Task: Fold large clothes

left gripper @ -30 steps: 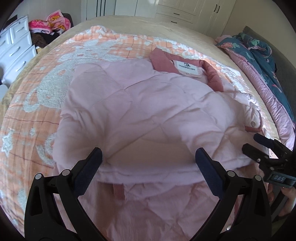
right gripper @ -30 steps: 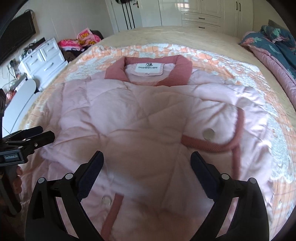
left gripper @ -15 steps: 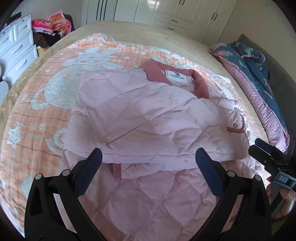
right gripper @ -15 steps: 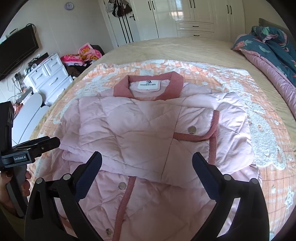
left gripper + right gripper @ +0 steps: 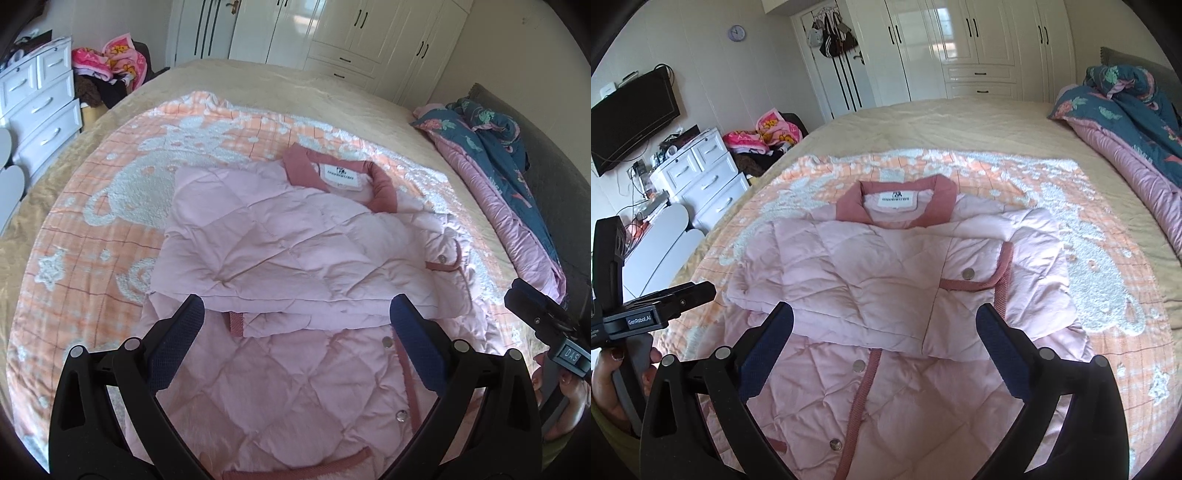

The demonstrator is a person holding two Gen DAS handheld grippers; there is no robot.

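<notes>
A pink quilted jacket with a darker pink collar lies flat on the bed, both sleeves folded across its chest. It also shows in the right wrist view, collar at the far end, snap buttons down the front. My left gripper is open and empty above the jacket's lower half. My right gripper is open and empty above the same part. The right gripper also shows at the left wrist view's right edge; the left one shows at the right wrist view's left edge.
An orange and white blanket covers the beige bed under the jacket. A rolled blue and pink quilt lies along the right side. White drawers and a pile of clothes stand left of the bed. Wardrobes line the far wall.
Both grippers have pulled back and up from the jacket, so more of it and the room shows. The folded sleeves lie where they were laid.
</notes>
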